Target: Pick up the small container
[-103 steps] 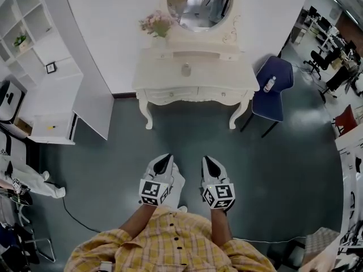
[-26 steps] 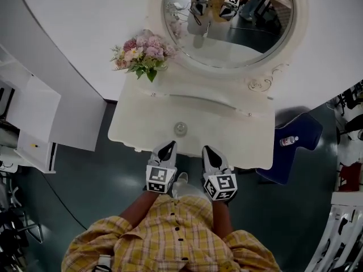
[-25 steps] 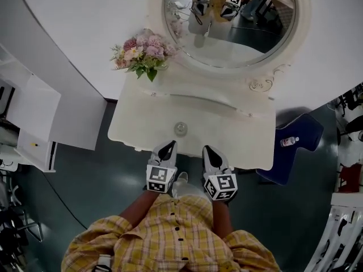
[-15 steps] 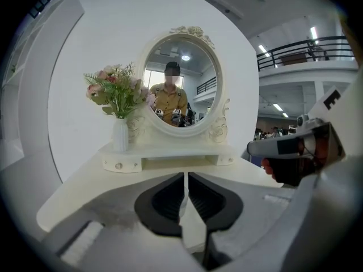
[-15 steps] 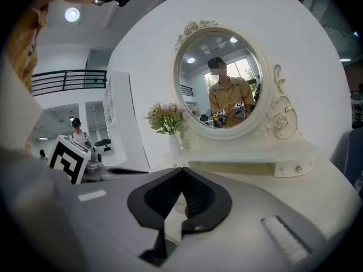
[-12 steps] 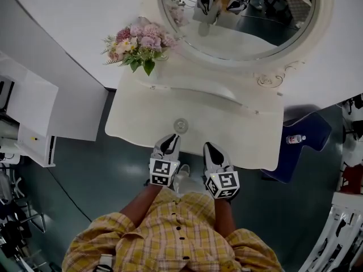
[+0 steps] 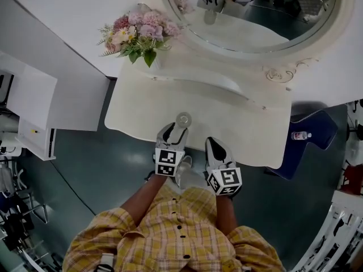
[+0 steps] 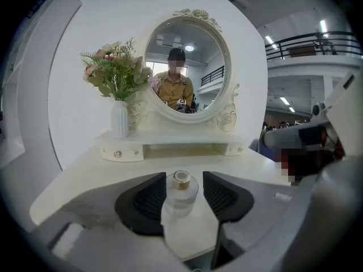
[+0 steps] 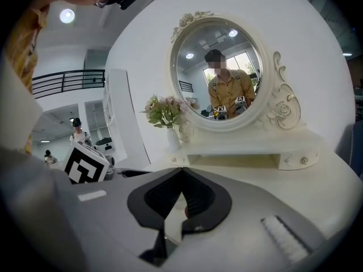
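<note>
A small clear glass container with a gold cap stands near the front edge of the white dressing table. My left gripper reaches over that edge. Its jaws are opening, and in the left gripper view the container stands between the black pads without touching them, just inside the left gripper tips. My right gripper hangs back at the table's front edge, to the right of the container. In the right gripper view the right gripper is shut and holds nothing.
A white vase of pink flowers stands at the table's back left. An oval mirror rises behind a low shelf. A blue chair carrying a bottle is at the right, and a white cabinet at the left.
The view has come closer to the table. My left gripper has moved forward to the container and its jaws have parted. The right gripper stays shut at the table's edge.
</note>
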`<action>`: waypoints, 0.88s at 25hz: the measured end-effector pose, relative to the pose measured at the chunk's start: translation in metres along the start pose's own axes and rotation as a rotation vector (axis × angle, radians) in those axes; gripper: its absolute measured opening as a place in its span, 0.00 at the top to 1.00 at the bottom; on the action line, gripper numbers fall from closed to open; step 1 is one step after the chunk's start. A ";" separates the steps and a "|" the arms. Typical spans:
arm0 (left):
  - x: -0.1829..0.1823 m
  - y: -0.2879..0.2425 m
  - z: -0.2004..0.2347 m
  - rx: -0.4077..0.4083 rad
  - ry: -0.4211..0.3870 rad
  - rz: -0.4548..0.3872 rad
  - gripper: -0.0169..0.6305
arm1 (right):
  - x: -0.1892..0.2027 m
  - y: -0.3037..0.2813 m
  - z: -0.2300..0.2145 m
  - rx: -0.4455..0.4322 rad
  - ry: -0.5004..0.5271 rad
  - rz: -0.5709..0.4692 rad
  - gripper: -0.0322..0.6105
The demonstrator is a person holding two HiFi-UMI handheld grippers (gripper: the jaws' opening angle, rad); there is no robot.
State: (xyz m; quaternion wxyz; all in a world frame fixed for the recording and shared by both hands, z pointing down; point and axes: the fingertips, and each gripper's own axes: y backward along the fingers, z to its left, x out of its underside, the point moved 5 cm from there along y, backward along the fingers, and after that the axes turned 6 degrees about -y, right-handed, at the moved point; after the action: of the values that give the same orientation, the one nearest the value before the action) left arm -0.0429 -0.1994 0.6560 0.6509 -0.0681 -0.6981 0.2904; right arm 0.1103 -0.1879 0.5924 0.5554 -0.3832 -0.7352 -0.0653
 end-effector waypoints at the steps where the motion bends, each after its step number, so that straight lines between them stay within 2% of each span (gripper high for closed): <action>1: 0.002 -0.003 0.001 -0.001 -0.001 0.009 0.66 | 0.001 -0.002 -0.001 0.000 -0.002 0.004 0.95; 11: 0.024 -0.039 0.006 0.001 0.030 0.062 0.48 | 0.012 -0.013 -0.008 -0.004 0.009 0.050 0.95; 17: 0.034 -0.062 0.003 0.012 -0.021 0.091 0.44 | 0.020 -0.017 -0.014 0.002 0.004 0.075 0.95; 22: 0.045 -0.075 0.001 0.010 -0.025 0.115 0.44 | 0.023 -0.020 -0.018 0.004 0.004 0.084 0.95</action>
State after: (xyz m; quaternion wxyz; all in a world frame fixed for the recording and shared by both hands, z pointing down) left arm -0.0289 -0.2398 0.7321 0.6247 -0.1011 -0.6997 0.3316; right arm 0.1091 -0.1999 0.6251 0.5600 -0.4125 -0.7173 -0.0410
